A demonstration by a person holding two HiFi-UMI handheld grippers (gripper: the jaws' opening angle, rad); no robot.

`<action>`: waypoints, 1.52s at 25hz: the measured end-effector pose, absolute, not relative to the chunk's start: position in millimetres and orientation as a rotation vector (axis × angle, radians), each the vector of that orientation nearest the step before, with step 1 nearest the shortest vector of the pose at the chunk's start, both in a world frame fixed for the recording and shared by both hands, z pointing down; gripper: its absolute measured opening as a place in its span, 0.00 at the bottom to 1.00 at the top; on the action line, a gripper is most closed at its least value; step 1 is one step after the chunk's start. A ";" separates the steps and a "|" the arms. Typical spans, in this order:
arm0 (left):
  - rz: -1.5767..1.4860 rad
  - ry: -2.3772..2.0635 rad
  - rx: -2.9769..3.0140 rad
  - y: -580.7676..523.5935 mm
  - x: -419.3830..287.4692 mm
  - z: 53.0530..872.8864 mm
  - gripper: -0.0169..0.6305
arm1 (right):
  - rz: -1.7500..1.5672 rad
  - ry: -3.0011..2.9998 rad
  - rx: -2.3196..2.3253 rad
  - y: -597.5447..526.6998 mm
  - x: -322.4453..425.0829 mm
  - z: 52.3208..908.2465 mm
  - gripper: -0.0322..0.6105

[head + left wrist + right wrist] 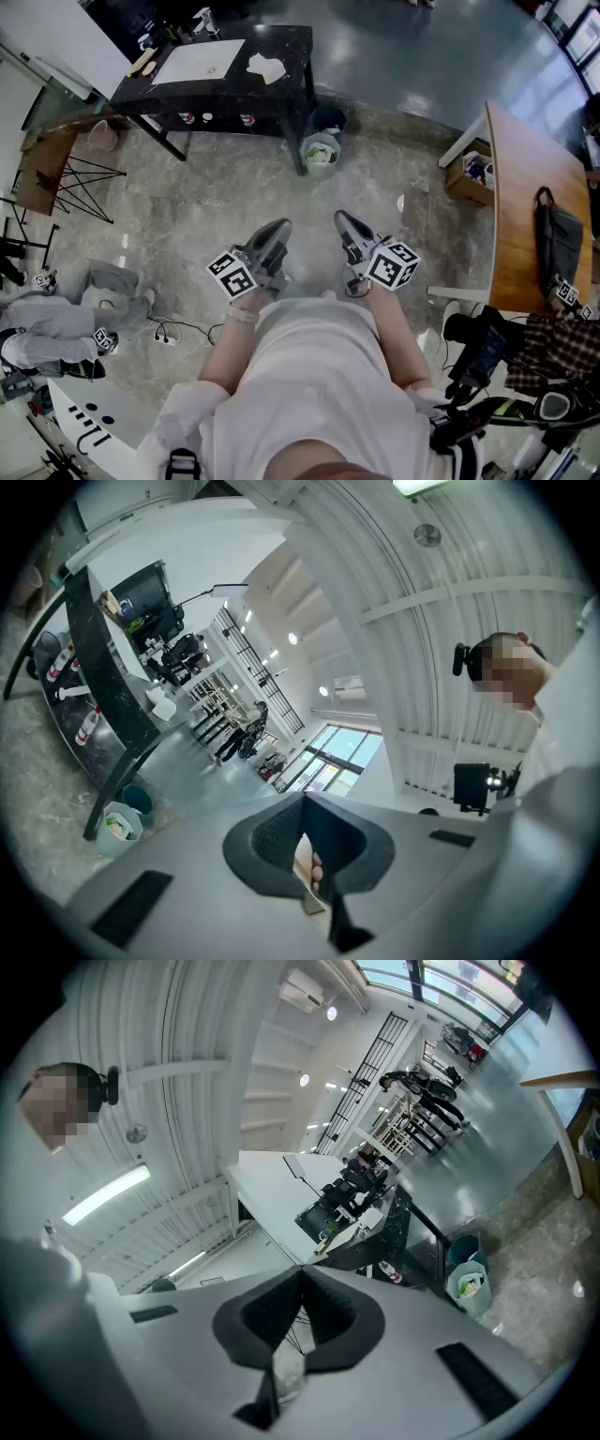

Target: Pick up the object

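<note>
Both grippers are held close in front of the person's body, above the stone floor. My left gripper (pixel 281 228) is shut with nothing between its jaws; in the left gripper view (pixel 303 803) its dark pads meet. My right gripper (pixel 343 217) is shut and empty too, its pads pressed together in the right gripper view (pixel 300 1274). Well ahead stands a black table (pixel 291 56) with a white sheet (pixel 199 61) and a crumpled white thing (pixel 265 67) on it. Neither gripper is near the table.
A small bin (pixel 321 155) with rubbish stands at the black table's near corner. At the right are a wooden table (pixel 525 187) with a dark bag (pixel 559 239) on it and a cardboard box (pixel 469 173) beside it. A person (pixel 56 323) is low on the floor at the left.
</note>
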State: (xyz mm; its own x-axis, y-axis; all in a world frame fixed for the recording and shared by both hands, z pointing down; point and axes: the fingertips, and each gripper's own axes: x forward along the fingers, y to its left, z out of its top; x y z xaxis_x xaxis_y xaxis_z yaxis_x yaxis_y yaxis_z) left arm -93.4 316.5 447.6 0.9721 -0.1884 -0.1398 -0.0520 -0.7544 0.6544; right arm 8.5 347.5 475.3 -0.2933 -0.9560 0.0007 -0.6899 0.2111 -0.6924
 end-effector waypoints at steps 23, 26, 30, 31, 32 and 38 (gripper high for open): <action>-0.259 -0.156 2.361 153.4 -50.3 484.1 0.04 | -0.894 2.017 -1.620 205.7 54.6 509.8 0.08; -0.256 -0.136 2.357 106.7 -43.0 482.9 0.04 | -0.894 1.990 -1.640 166.2 61.7 508.4 0.08; -0.243 -0.121 2.349 48.0 -39.9 484.7 0.04 | -0.913 1.963 -1.668 113.9 65.4 512.5 0.08; -0.243 -0.118 2.349 34.8 -40.1 485.3 0.04 | -0.914 1.958 -1.672 100.7 65.6 513.7 0.08; -0.242 -0.115 2.348 22.0 -40.4 485.9 0.04 | -0.915 1.954 -1.674 87.3 65.7 514.5 0.08; -0.224 -0.121 2.330 -52.0 -50.3 492.9 0.04 | -0.931 1.957 -1.685 9.5 57.4 516.4 0.08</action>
